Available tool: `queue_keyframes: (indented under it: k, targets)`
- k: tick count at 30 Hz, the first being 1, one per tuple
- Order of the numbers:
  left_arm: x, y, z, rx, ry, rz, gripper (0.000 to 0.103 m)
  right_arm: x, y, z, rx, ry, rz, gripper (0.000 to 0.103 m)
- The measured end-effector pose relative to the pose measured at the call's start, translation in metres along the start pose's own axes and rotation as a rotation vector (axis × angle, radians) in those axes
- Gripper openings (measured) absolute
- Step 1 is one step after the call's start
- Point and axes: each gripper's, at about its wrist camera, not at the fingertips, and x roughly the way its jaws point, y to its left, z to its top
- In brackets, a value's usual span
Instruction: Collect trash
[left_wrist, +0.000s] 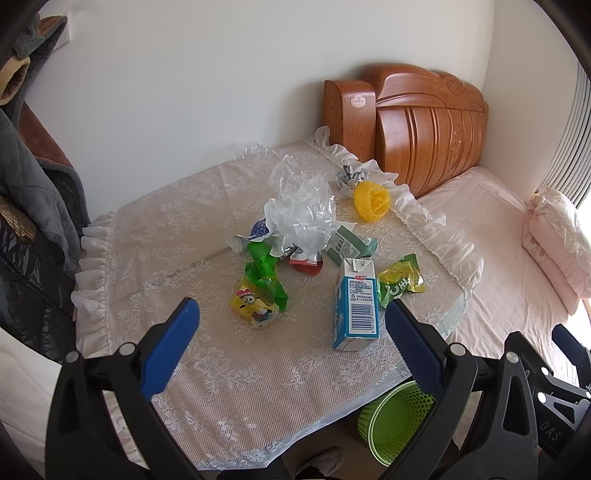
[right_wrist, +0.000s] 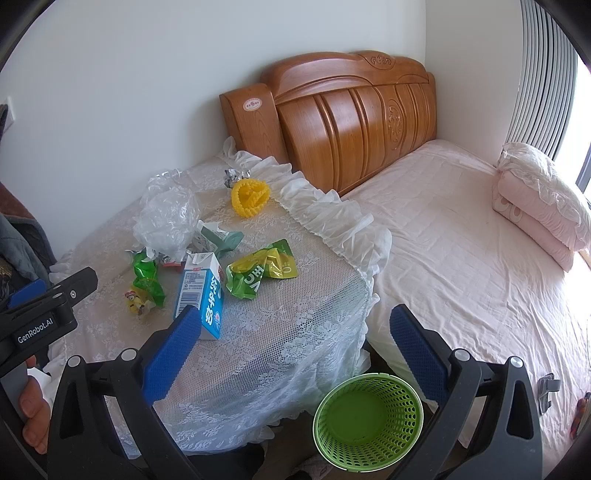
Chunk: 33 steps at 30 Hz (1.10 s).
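Observation:
Trash lies on a lace-covered table (left_wrist: 258, 387): an upright blue milk carton (left_wrist: 356, 304) (right_wrist: 201, 295), a green-yellow snack wrapper (left_wrist: 400, 280) (right_wrist: 260, 273), a green wrapper with a yellow cartoon pack (left_wrist: 262, 291) (right_wrist: 146, 286), a crumpled clear plastic bag (left_wrist: 303, 210) (right_wrist: 166, 218), a teal carton (left_wrist: 349, 243), a yellow foam net (left_wrist: 371, 201) (right_wrist: 249, 197). A green mesh bin (left_wrist: 395, 421) (right_wrist: 367, 421) stands on the floor, empty. My left gripper (left_wrist: 291, 332) is open above the table's near side. My right gripper (right_wrist: 295, 343) is open over the table's corner, above the bin.
A bed (right_wrist: 461, 258) with pink sheet, folded quilt (right_wrist: 539, 206) and wooden headboard (right_wrist: 351, 122) stands right of the table. Crumpled foil (left_wrist: 349, 175) lies at the table's far edge. Clothes (left_wrist: 33, 166) hang at the left.

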Motion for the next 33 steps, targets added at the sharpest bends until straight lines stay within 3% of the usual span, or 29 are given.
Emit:
queue_keyframes:
  k: [14, 26, 33]
  targets:
    - [0.008, 0.014, -0.002, -0.001, 0.020, 0.012, 0.097, 0.009, 0.004, 0.000, -0.005, 0.017, 0.007, 0.101]
    - [0.062, 0.075, -0.038, -0.027, 0.168, 0.059, 0.097, 0.067, 0.025, -0.031, -0.005, 0.176, 0.073, 0.101]
    - [0.089, 0.087, -0.040, -0.005, 0.212, 0.016, 0.096, 0.093, 0.046, -0.037, -0.013, 0.219, 0.077, 0.101]
